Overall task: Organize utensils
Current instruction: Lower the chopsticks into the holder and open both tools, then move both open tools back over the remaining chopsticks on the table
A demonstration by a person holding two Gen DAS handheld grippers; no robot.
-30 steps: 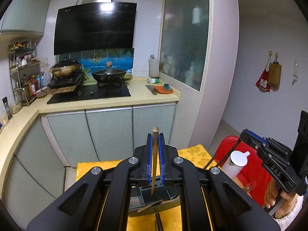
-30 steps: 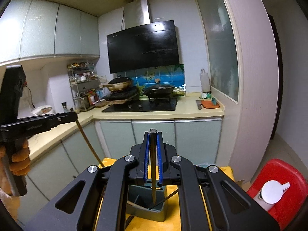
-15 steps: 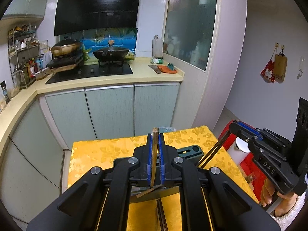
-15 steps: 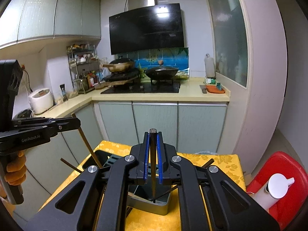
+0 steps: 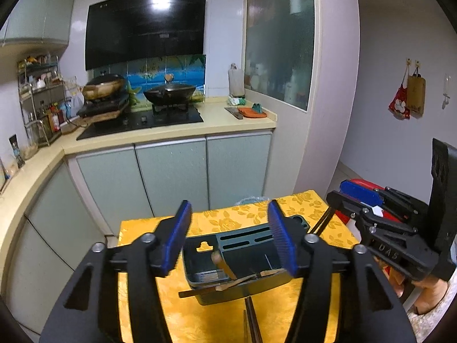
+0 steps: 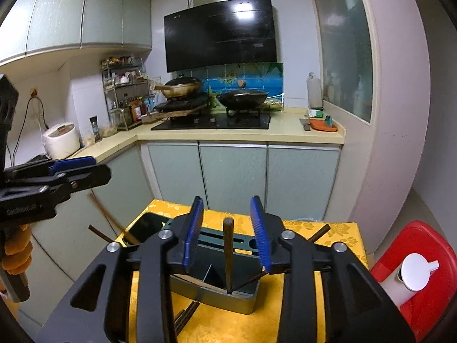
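A dark green utensil holder (image 5: 240,260) stands on the yellow tablecloth (image 5: 217,217); it also shows in the right wrist view (image 6: 225,291). My left gripper (image 5: 228,243) is open above it, and a brown chopstick (image 5: 221,263) leans inside the holder below the jaws. My right gripper (image 6: 227,231) is open too, and a dark chopstick (image 6: 228,254) stands upright in the holder between its fingers, touching neither. More chopsticks (image 5: 251,314) lie on the cloth in front of the holder.
A red stool (image 6: 414,251) with a white bottle (image 6: 411,274) stands to the right of the table. Kitchen cabinets (image 5: 171,177) and a counter with stove and pans (image 5: 165,97) are behind. A black tray (image 6: 142,225) lies at the table's left.
Both grippers have opened and let go of their chopsticks, which now rest in the holder. Both cameras have tilted slightly upward from half a second ago.
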